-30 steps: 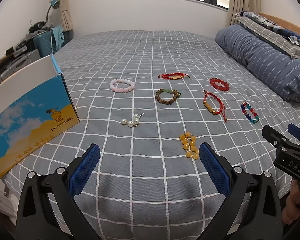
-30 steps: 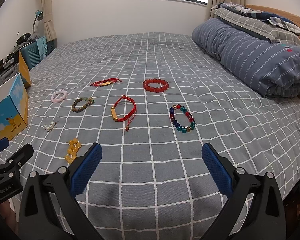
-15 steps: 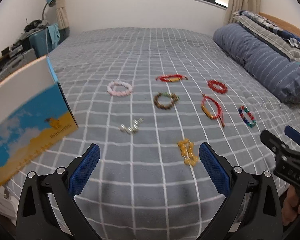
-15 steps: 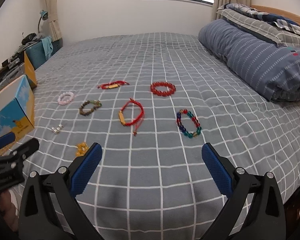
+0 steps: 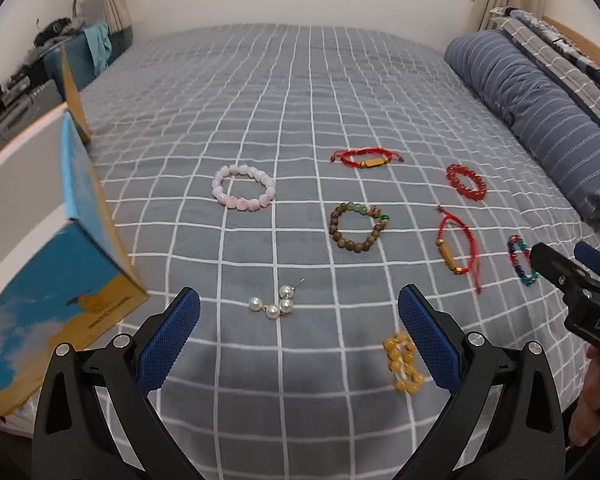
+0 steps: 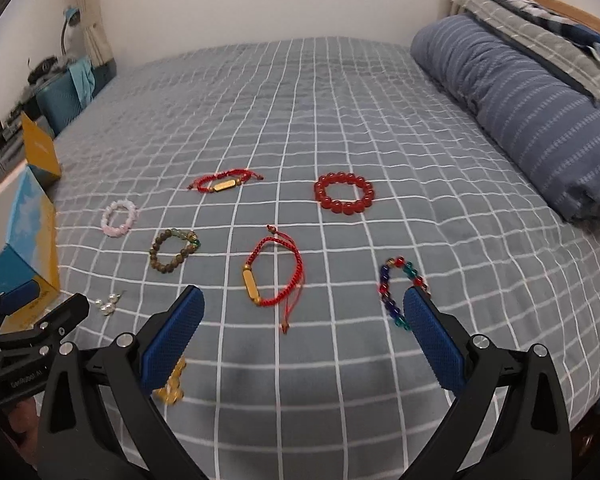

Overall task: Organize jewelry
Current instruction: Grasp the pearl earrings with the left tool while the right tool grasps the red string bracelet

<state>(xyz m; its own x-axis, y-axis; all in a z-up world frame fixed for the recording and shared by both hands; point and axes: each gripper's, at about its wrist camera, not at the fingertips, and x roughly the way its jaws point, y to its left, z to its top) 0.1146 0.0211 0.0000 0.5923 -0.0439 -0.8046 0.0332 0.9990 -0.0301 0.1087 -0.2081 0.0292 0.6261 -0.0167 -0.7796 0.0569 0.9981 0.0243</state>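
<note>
Both grippers hover over the checked bedspread (image 5: 300, 100) with jaws spread wide and empty: the left gripper (image 5: 299, 332) frames the pearl earrings (image 5: 274, 304), which lie just right of the open cardboard box (image 5: 72, 280), and the right gripper (image 6: 303, 326) faces the red cord bracelet (image 6: 274, 270). Every piece lies loose on the bed, none in the box. The likely step is a first pick, best done by lowering the pads astride the small pearls and pinching low, since soft fabric gives.
</note>
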